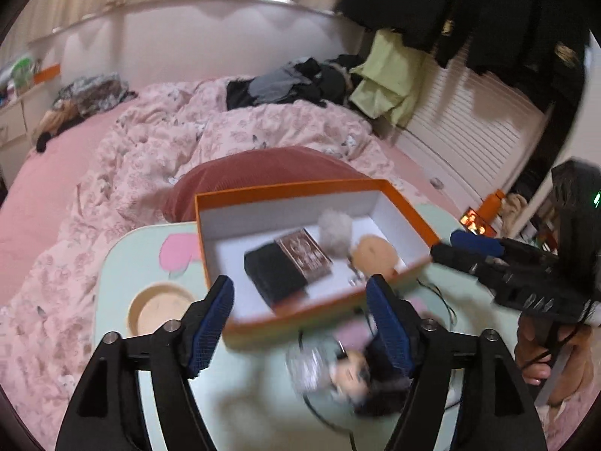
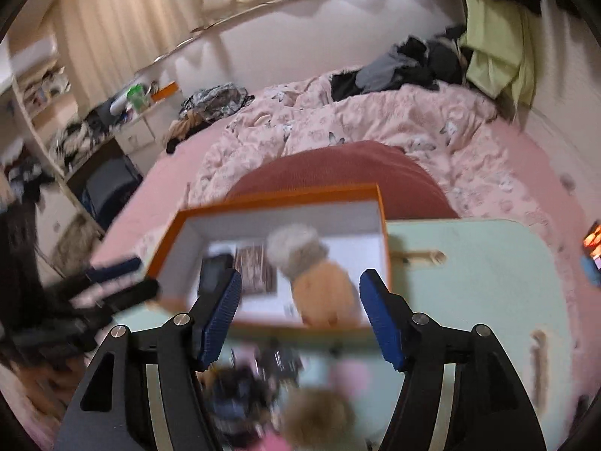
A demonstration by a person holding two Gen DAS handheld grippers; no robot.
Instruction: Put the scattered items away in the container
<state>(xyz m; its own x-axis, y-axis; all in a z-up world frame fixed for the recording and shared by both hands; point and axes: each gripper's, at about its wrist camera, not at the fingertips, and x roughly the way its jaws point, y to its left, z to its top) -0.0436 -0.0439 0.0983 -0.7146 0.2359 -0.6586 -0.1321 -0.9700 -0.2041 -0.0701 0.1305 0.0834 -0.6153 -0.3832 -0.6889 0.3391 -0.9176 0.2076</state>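
Both grippers, left (image 1: 300, 315) and right (image 2: 300, 312), hang open and empty near the orange box (image 1: 405, 203); next, grasp the doll (image 1: 357, 376) lying nearer.

I'm working in a lived-in home bedroom: a bed (image 1: 67, 173) with a rumpled pink floral duvet (image 1: 233, 139), a padded headboard (image 1: 195, 37), curtains (image 2: 124, 18), clothes heaped on the bed (image 1: 296, 79), and a cluttered bedside shelf (image 2: 124, 109).

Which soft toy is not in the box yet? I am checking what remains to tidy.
The dark-haired doll lies on the table, outside the orange box, between the open left tongs. The peach plush and grey pompom are inside.
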